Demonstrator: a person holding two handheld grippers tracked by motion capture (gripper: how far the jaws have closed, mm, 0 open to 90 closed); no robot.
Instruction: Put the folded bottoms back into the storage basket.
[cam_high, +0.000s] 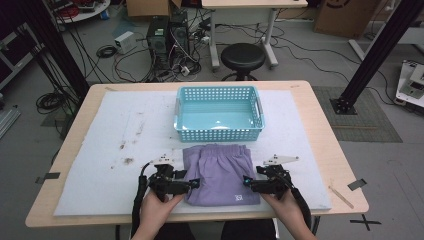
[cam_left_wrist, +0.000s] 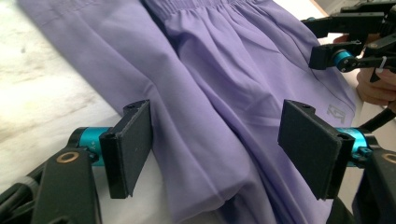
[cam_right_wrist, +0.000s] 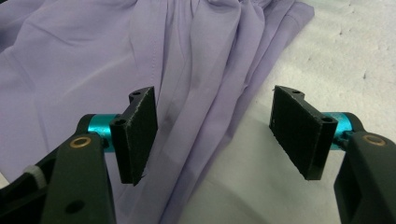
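Note:
A folded pair of purple shorts (cam_high: 220, 172) lies flat on the white mat near the front edge, with a small white logo at its near right corner. My left gripper (cam_high: 192, 184) sits at the shorts' near left edge, open, its jaws straddling the folded cloth edge (cam_left_wrist: 205, 154). My right gripper (cam_high: 248, 183) sits at the near right edge, open too, with the shorts' pleated side (cam_right_wrist: 196, 116) between its jaws. The right gripper (cam_left_wrist: 345, 42) also appears far off in the left gripper view. A hand holds each gripper from below.
A light-blue slotted basket (cam_high: 218, 98) stands empty just behind the shorts. The white mat (cam_high: 125, 130) covers most of the wooden table (cam_high: 327, 150) and bears a few dark stains at left. A black stool (cam_high: 243, 56), computers and cables lie beyond.

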